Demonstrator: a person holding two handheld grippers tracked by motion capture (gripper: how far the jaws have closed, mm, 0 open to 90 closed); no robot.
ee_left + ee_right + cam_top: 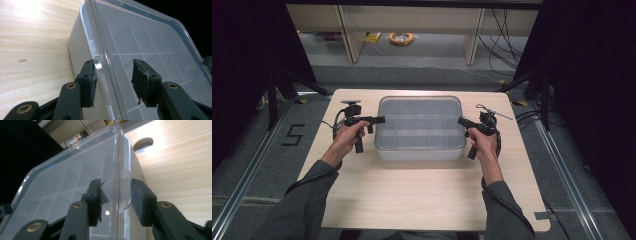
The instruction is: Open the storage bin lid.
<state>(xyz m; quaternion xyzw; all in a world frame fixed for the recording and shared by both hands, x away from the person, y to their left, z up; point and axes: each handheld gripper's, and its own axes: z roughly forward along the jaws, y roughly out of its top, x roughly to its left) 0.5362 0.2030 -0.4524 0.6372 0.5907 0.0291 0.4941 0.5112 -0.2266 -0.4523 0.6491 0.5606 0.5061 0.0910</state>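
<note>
A white compartment box (pixel 419 152) with a clear lid (pixel 419 107) sits in the middle of the wooden table (pixel 422 195). My left gripper (pixel 379 120) is at the box's left side and my right gripper (pixel 460 121) at its right side. In the left gripper view the left gripper (pixel 115 80) is open, its jaws astride the lid's rim (pixel 100 62) above the white wall (pixel 77 45). In the right gripper view the right gripper (pixel 116 200) is also open, with the lid's rim and a small tab (pixel 126 187) between its pads.
Bare tabletop lies in front of the box and at both sides. A round hole (pixel 142 143) is cut in the table past the box. Beyond the table are wooden shelf legs (pixel 349 35), a yellow cable coil (pixel 402 38) and floor cables (pixel 507 45).
</note>
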